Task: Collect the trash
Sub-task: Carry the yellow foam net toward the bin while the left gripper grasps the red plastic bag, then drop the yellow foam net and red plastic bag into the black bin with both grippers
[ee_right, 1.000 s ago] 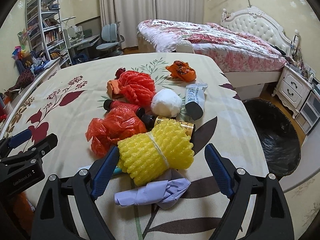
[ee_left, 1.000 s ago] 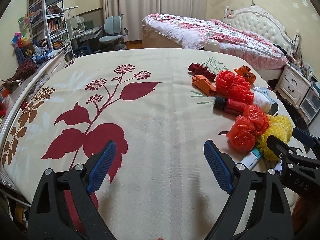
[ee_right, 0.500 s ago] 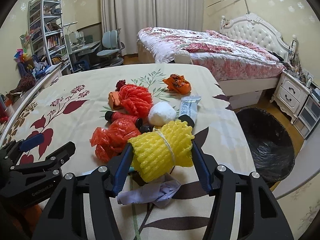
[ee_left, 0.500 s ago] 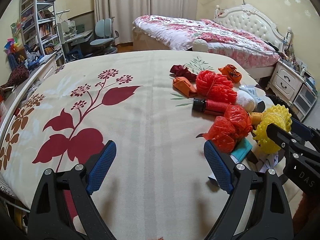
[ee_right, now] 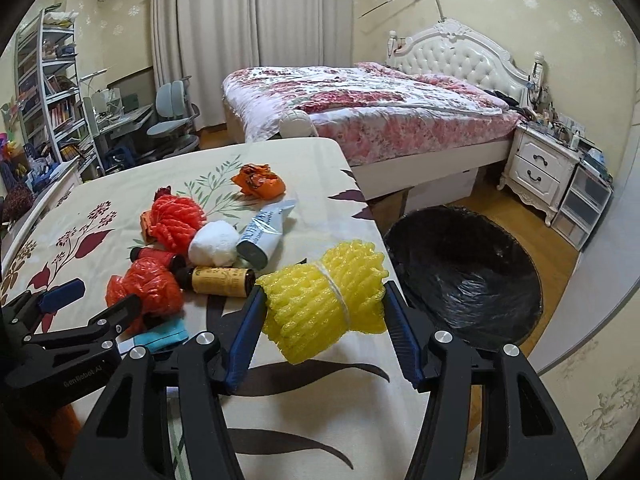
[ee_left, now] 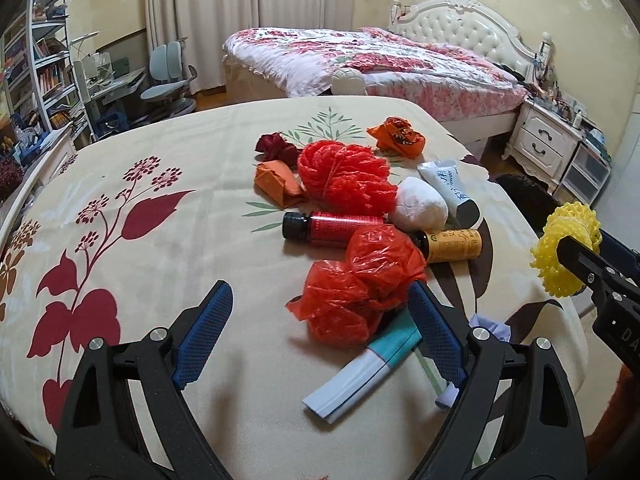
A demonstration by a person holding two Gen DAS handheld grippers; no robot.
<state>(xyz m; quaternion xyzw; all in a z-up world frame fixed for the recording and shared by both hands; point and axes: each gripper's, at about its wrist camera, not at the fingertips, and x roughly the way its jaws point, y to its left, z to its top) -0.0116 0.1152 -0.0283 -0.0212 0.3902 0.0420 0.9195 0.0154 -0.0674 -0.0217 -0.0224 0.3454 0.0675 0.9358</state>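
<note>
Trash lies piled on your bed [ee_right: 120, 184], beside the black-lined bin [ee_right: 464, 276]. Your right tool [ee_right: 324, 320] grips the yellow foam net [ee_right: 324, 292] above the bed edge. Your left tool [ee_left: 320, 320] gapes wide, empty, its right finger against the red plastic bag [ee_left: 360, 280].

Warm, even indoor light, soft faint shadows under the black gripper arms at the lower frame, mild glare on the crinkled black plastic bin liner [ee_right: 472, 280], strong fisheye bending with dark vignetted corners, slight softness at the edges, centre sharp
</note>
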